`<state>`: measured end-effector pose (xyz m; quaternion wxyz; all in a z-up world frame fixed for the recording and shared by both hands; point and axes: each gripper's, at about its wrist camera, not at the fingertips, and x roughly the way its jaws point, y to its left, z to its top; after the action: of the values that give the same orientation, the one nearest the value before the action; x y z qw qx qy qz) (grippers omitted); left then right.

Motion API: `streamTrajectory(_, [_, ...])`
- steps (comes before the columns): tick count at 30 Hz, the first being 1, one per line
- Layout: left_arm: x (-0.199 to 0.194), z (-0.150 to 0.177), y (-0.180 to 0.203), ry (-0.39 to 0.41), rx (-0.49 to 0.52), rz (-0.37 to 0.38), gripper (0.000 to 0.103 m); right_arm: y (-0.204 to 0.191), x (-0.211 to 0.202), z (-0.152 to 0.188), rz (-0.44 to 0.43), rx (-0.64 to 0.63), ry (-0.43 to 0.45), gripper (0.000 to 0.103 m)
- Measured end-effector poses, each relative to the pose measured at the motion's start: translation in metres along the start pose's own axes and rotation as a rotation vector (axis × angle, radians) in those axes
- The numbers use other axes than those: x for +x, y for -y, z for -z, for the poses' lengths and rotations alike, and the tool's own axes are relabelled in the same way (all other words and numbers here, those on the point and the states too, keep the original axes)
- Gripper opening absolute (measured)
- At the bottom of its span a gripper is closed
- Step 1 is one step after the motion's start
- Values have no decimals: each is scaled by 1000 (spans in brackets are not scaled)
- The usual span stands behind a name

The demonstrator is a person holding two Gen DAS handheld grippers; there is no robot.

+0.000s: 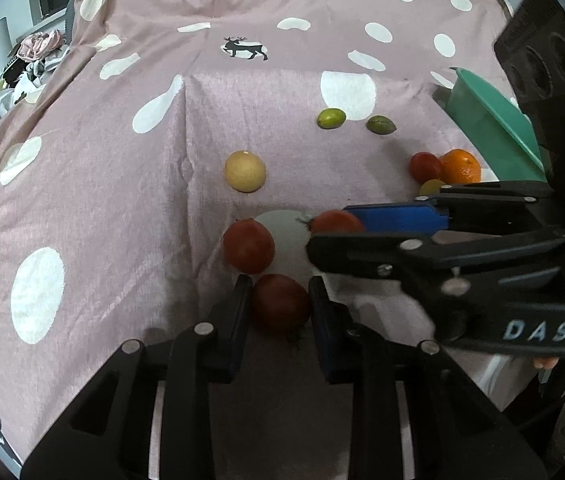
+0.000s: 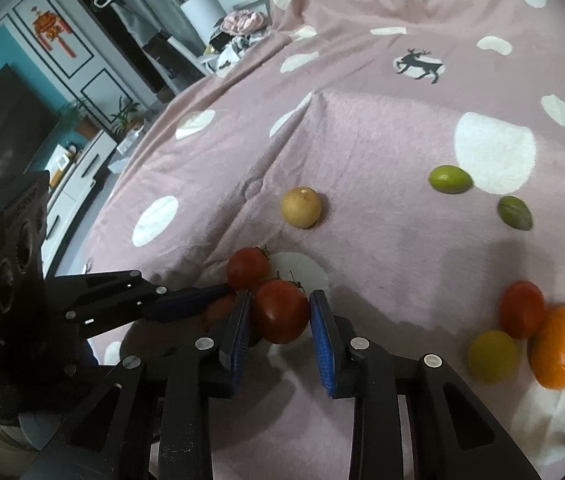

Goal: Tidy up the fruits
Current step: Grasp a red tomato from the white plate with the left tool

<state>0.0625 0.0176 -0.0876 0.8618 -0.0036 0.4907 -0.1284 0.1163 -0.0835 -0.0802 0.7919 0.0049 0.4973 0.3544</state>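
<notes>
A round dark-red tomato (image 1: 280,304) is clamped btwn left gripper (image 1: 280,306) pads, a second red tomato (image 2: 281,311) likewise in right gripper (image 2: 281,312), teal plastic bowl (image 1: 494,116) lying far right.

Three glossy red tomatoes (image 1: 248,246) cluster on the pink, white-dotted blanket (image 1: 102,184), a round yellow fruit (image 1: 245,171) and two green olive-shaped fruits (image 1: 331,118) lie beyond, and an orange (image 1: 461,166) (touching another red tomato (image 1: 425,166)) sits right.
</notes>
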Motion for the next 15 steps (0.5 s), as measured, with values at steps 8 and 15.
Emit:
streamTrajectory(8, [-17,-2,7,36,7,7,28,10,-37,16,7,52,82,31])
streamTrajectory(15, [-33,-6,23,87,24,38,28,22,-72,38,27,105,151,31])
